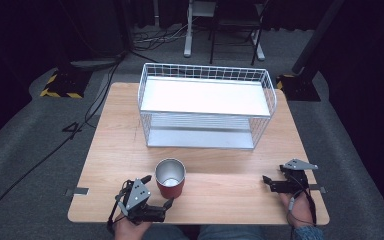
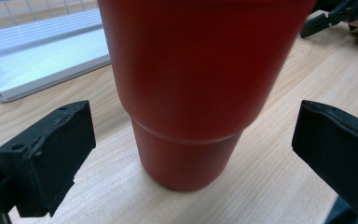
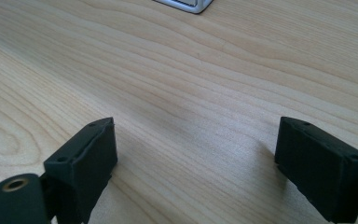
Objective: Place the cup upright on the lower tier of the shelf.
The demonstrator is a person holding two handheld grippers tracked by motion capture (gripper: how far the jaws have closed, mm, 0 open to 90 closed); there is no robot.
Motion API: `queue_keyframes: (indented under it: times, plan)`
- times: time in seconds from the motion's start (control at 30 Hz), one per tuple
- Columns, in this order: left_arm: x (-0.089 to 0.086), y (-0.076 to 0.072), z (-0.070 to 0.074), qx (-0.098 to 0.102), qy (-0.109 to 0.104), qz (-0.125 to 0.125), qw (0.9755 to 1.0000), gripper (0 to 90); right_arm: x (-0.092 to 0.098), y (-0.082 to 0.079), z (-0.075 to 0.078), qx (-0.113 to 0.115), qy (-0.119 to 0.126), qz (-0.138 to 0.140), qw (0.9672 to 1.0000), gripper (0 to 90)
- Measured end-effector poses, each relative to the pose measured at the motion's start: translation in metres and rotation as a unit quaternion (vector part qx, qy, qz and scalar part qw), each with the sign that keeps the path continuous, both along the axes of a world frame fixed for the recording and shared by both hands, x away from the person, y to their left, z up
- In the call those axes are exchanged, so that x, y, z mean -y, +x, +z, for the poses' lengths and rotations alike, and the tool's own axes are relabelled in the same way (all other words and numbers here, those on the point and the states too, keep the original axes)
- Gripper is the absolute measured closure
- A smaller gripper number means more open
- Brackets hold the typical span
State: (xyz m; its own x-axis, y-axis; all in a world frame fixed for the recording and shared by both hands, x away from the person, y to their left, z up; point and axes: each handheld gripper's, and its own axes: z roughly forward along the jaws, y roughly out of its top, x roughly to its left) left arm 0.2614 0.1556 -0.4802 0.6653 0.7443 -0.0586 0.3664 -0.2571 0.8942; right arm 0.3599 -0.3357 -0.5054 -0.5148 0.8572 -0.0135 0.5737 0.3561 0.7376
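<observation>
**Cup lined up, grasp not yet made**

Your left gripper point(image 1: 156, 192) sits at the near edge of the table point(image 1: 115, 140) with its fingers point(image 2: 46, 158) spread wide on either side of the red cup point(image 2: 191, 93), not touching it. The cup stands upright on the table, between you and the white wire rack point(image 1: 205, 105), well apart from it. Your right gripper point(image 3: 196, 172) rests low over bare wood at the near right, fingers wide and holding nothing. So the approach looks done; closing on the cup, lifting it and, probably, setting it in the rack are all left.
</observation>
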Motion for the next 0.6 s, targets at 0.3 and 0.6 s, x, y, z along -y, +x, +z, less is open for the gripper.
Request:
queue_keyframes:
  times: [0.3, 0.6]
  plan:
    - [0.011, 0.014, -0.01, -0.022, 0.013, 0.005, 0.9997, 0.0, 0.0, 0.0, 0.0, 0.0, 0.001, -0.001, 1.0, 14.5]
    - [0.027, 0.024, -0.018, -0.034, 0.04, 0.01, 0.9986, 0.0, 0.0, 0.0, 0.0, 0.001, 0.001, -0.003, 1.0, 15.1]
